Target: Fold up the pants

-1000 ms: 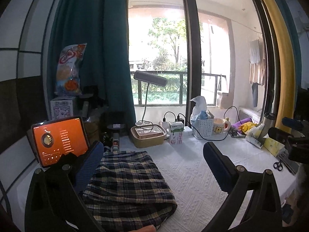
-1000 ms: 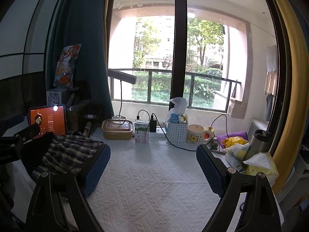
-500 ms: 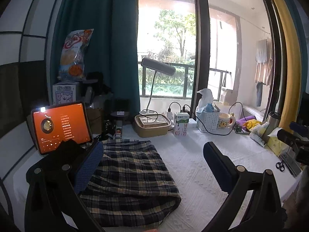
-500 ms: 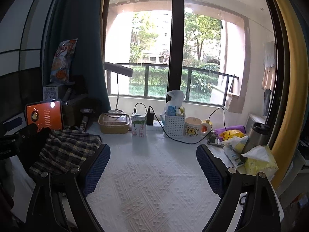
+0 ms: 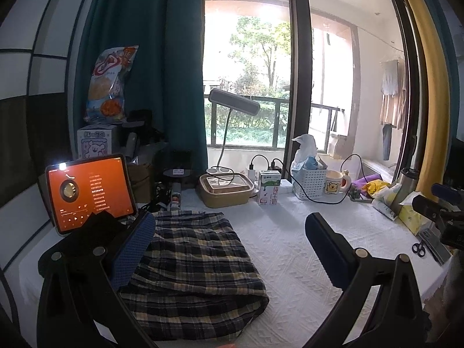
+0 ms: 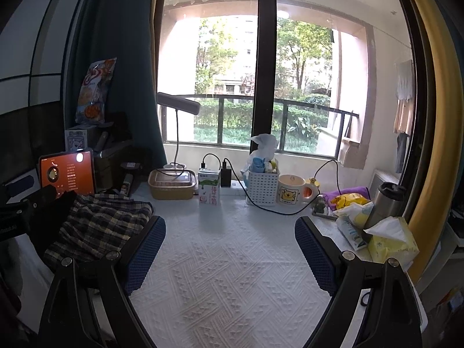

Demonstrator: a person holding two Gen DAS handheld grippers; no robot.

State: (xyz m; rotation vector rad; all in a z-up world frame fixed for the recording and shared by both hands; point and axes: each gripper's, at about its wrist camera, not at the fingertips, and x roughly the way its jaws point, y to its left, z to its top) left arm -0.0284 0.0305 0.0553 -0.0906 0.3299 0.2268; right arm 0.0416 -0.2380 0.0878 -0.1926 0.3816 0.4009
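The plaid pants (image 5: 191, 264) lay folded in a compact stack at the 8 o'clock side of the tabletop (image 5: 290, 249). The left gripper (image 5: 229, 249) hung wide over them, gripping nothing; the right gripper (image 6: 229, 249) stood wide above bare cloth. Risk: a careless pass could drag the top layer, or snag the charging cable (image 6: 278, 210).

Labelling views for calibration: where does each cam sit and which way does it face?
Left wrist: on left gripper, jaws open, facing window over folded plaid pants; right gripper at right edge.
Right wrist: on right gripper, jaws open over white tablecloth, facing window.
Shared: pants, tablet, milk carton.
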